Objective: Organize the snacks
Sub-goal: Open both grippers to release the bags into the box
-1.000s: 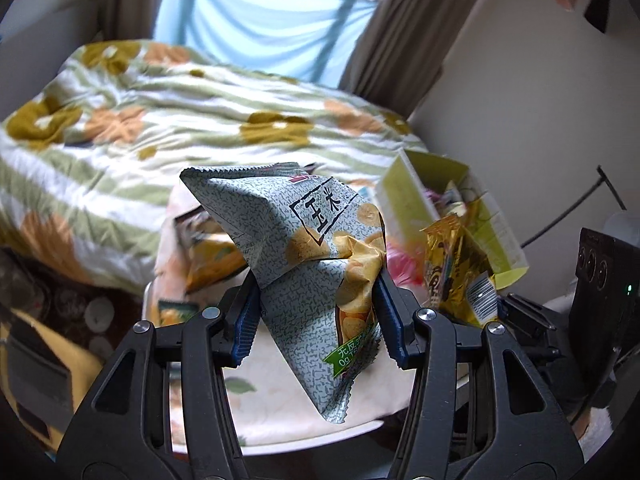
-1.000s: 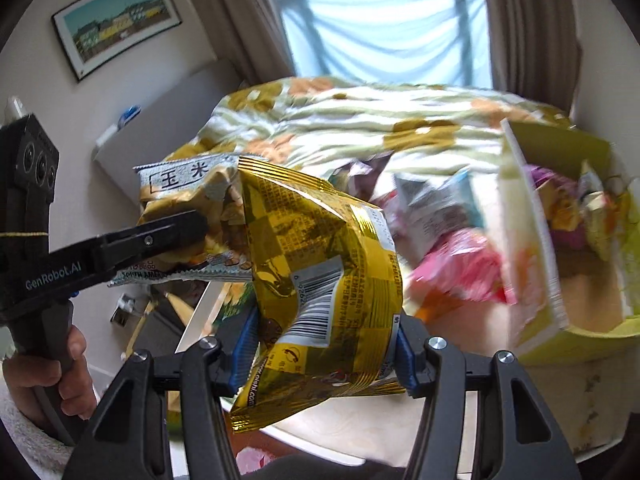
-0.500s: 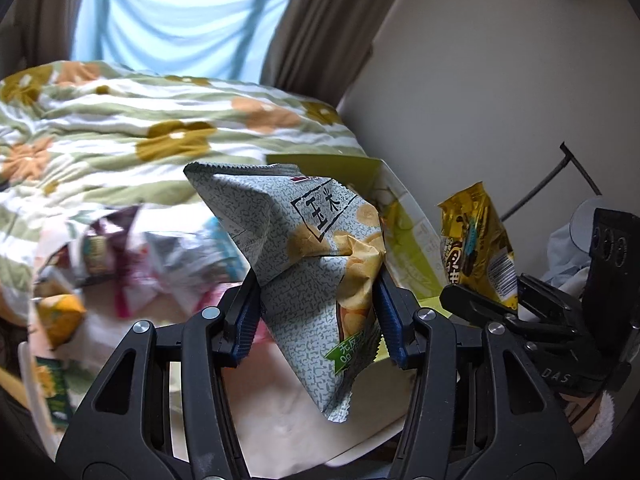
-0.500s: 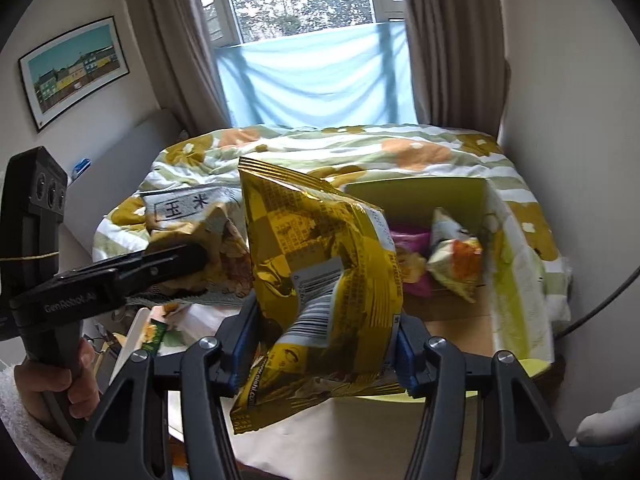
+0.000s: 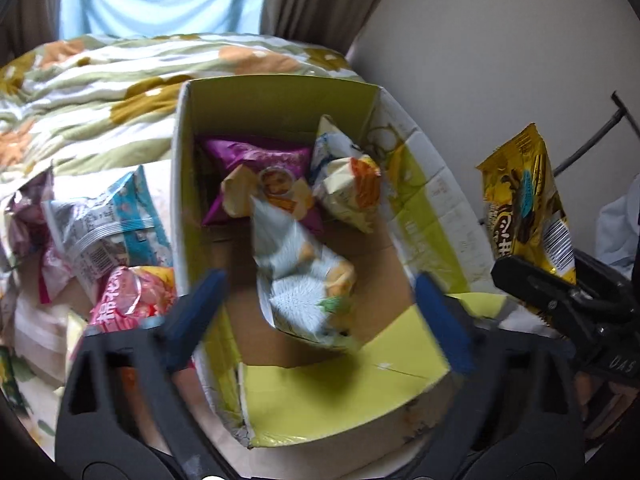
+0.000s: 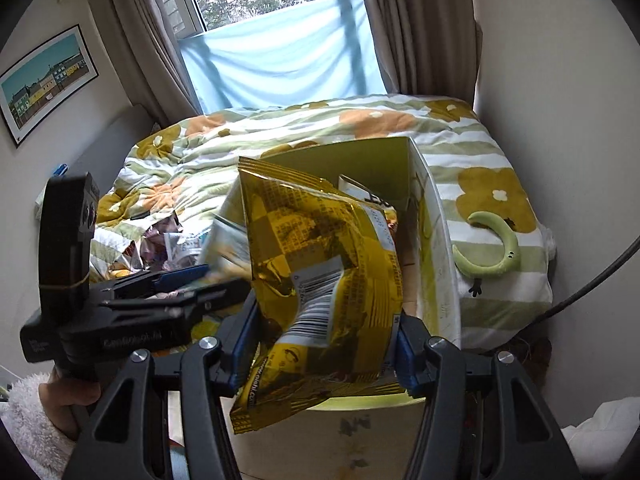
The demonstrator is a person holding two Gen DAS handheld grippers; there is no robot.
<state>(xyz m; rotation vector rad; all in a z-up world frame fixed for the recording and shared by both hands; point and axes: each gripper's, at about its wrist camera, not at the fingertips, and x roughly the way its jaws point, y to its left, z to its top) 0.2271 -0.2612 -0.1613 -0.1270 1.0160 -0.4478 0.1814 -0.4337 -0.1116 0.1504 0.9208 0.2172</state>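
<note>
A yellow-green cardboard box (image 5: 424, 216) stands open below my left gripper (image 5: 316, 312), whose jaws are wide open and empty. The pale green corn snack bag (image 5: 300, 272) is loose between them, over the box floor. A purple bag (image 5: 256, 156) and a white-orange bag (image 5: 348, 188) lie inside the box. My right gripper (image 6: 324, 348) is shut on a gold snack bag (image 6: 320, 280), held above the near edge of the box (image 6: 436, 248). That gold bag also shows at the right of the left wrist view (image 5: 524, 200).
Several loose snack bags lie left of the box, among them a blue-white one (image 5: 108, 224) and a pink one (image 5: 132, 296). A flowered bedspread (image 6: 360, 124) lies behind. A green curved toy (image 6: 492, 248) rests on the bed right of the box.
My left gripper moved over the box, opened, and let go of the corn snack bag, which now drops into the box. My right gripper moved closer to the box with the gold bag.
</note>
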